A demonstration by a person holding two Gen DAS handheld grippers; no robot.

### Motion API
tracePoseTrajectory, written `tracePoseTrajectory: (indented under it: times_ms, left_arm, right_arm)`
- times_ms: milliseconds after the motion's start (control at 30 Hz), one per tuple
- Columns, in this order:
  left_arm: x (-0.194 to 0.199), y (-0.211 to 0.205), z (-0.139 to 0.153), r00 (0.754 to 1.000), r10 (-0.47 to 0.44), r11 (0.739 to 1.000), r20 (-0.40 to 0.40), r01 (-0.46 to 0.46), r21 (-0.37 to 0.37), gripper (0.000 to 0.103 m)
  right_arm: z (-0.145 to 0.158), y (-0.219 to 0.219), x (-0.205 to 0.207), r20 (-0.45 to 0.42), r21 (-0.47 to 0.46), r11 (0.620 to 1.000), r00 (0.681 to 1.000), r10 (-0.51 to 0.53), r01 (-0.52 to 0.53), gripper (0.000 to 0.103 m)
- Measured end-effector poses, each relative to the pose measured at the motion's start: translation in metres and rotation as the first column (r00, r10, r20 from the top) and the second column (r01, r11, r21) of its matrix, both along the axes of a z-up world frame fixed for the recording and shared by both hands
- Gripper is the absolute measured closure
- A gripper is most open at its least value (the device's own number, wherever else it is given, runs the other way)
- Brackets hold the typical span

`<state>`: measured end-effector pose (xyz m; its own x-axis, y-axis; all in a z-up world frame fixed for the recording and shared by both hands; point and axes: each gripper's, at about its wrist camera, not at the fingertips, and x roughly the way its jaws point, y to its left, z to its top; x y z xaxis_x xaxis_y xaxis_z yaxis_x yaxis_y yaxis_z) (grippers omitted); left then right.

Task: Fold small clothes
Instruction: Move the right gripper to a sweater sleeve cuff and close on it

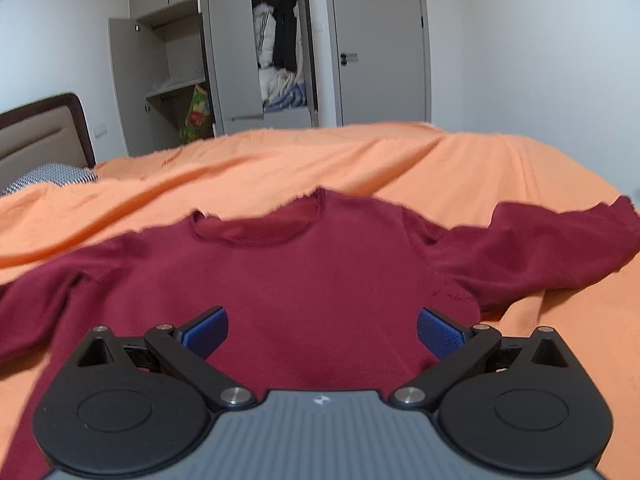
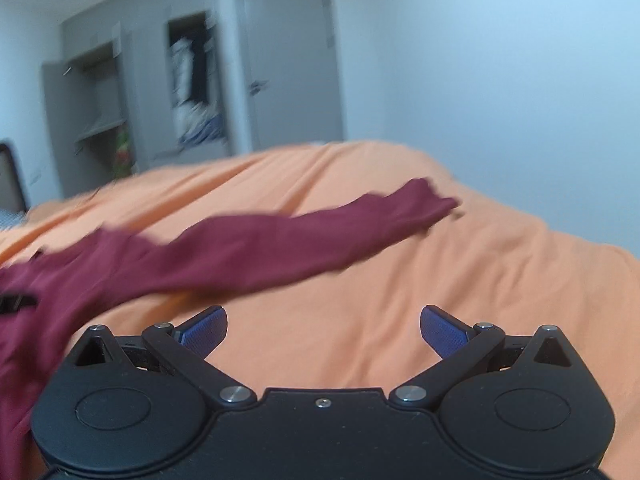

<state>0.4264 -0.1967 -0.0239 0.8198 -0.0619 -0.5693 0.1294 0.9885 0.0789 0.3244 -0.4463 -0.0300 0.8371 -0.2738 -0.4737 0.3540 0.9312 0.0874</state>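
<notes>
On orange sheet (image 1: pixel 440 168): soft maroon shirt (image 1: pixel 304 280) flat; left gripper (image 1: pixel 322 330), right gripper (image 2: pixel 323 330) both apart.

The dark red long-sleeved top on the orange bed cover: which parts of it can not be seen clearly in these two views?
- Hem of the dark red long-sleeved top: left wrist view, hidden behind the open left gripper.
- One cuff: left wrist view, cut off by the left picture edge.
- Other sleeve: right wrist view, motion blur hides its folds and cuff; the open right gripper is over the orange bed cover.
- Body: right wrist view, mostly cut off at the left edge.
</notes>
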Motion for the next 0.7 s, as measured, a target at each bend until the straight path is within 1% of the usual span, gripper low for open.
tracePoseTrajectory:
  times_ms: [100, 200, 267, 333, 367, 433, 633, 700]
  left_arm:
    - [0.008, -0.002, -0.011, 1.0, 0.021, 1.0, -0.01, -0.021, -0.017, 0.0]
    - [0.012, -0.001, -0.023, 1.0, 0.022, 0.999, -0.02, -0.023, -0.041, 0.0]
    - [0.013, 0.0, -0.034, 0.999, 0.024, 0.998, -0.033, -0.026, -0.053, 0.0]
    - [0.012, 0.004, -0.043, 0.999, 0.034, 0.995, -0.026, -0.036, -0.09, 0.0]
    - [0.011, 0.006, -0.045, 0.999, 0.036, 0.994, -0.019, -0.037, -0.107, 0.0]
    - [0.01, 0.01, -0.049, 0.999, 0.036, 0.991, -0.012, -0.037, -0.128, 0.0]
    - [0.01, 0.01, -0.054, 0.999, 0.037, 0.99, -0.008, -0.038, -0.134, 0.0]
    - [0.01, 0.01, -0.054, 0.999, 0.038, 0.99, -0.005, -0.038, -0.134, 0.0]
  right_arm:
    - [-0.008, -0.032, 0.023, -0.002, 0.008, 0.999, 0.999, -0.046, 0.046, 0.0]
    - [-0.015, -0.058, 0.049, -0.013, -0.021, 0.999, 0.999, -0.047, 0.047, 0.0]
    - [-0.021, -0.074, 0.065, -0.025, -0.021, 0.997, 0.997, -0.07, 0.07, 0.0]
    - [-0.027, -0.093, 0.082, -0.066, 0.02, 0.997, 0.995, -0.076, 0.078, 0.0]
    - [-0.028, -0.1, 0.086, -0.063, 0.049, 0.996, 0.996, -0.071, 0.074, 0.0]
    - [-0.03, -0.115, 0.094, -0.029, 0.099, 0.992, 0.997, -0.073, 0.076, 0.0]
    - [-0.031, -0.146, 0.118, 0.001, 0.194, 0.969, 0.988, -0.154, 0.151, 0.001]
    - [-0.035, -0.155, 0.124, 0.007, 0.225, 0.957, 0.982, -0.19, 0.184, 0.004]
